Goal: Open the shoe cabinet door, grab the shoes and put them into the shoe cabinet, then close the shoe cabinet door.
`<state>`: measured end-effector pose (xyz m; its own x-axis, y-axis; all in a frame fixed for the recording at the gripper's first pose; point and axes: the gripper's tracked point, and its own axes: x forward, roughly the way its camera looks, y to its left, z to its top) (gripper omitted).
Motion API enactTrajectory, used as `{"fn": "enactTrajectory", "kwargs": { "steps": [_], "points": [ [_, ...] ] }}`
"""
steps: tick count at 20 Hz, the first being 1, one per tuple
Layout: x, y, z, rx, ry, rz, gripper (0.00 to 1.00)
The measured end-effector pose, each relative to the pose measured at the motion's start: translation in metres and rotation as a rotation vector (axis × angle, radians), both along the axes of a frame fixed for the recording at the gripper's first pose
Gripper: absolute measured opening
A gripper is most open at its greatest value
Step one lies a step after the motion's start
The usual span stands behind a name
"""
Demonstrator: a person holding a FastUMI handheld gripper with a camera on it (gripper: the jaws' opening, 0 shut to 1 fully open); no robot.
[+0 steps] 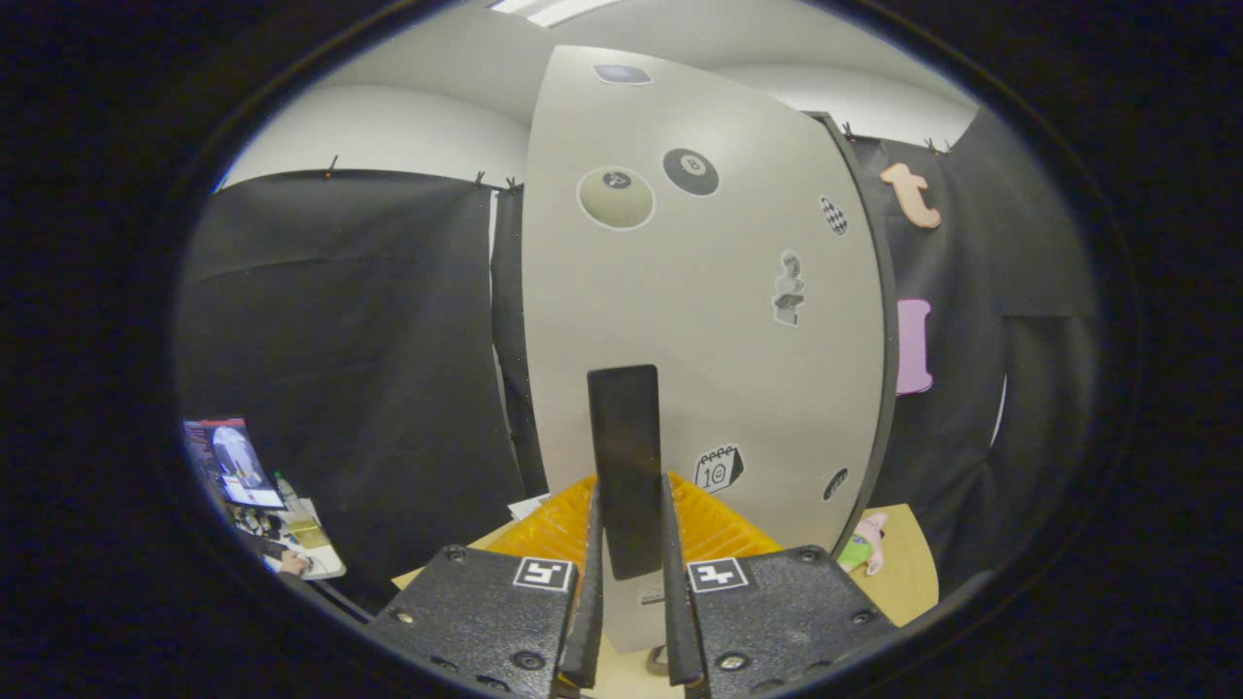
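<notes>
Both fingers (589,573) of the gripper (631,582) sit clamped on the dark handle (624,466) of the cabinet door (709,320), one on each flank, with the handle's lower end caught between them. That handle is a flat, upright bar, long axis running straight up and away from the fingers, so the grip is across its narrow width. The door itself is a smooth, pale, matte panel with a dark edge band down its right side, dotted with stickers (a billiard ball, a little bust, a calendar page among them). It stands directly ahead of the fingers and fills the space beyond them; from where I stand I cannot say whether it is shut flat or swung partway.

Low behind the handle, to either side, an orange ribbed mat (719,529) lies on a light wooden table (908,573). A small pink and green toy (862,544) rests on the table near the door's right bottom corner. No shoes are in sight, so I would judge the task to be at a door step, pulling or pushing by the handle.
</notes>
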<state>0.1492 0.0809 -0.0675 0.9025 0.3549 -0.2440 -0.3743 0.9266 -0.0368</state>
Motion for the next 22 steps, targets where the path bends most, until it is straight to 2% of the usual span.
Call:
{"fn": "enactTrajectory", "kwargs": {
  "steps": [8, 14, 22],
  "points": [
    [-0.030, -0.034, 0.011, -0.057, -0.051, -0.072, 0.28],
    [-0.029, -0.057, 0.015, -0.085, -0.100, -0.161, 0.17],
    [-0.026, -0.112, 0.031, -0.141, -0.189, -0.390, 0.08]
  ]
}}
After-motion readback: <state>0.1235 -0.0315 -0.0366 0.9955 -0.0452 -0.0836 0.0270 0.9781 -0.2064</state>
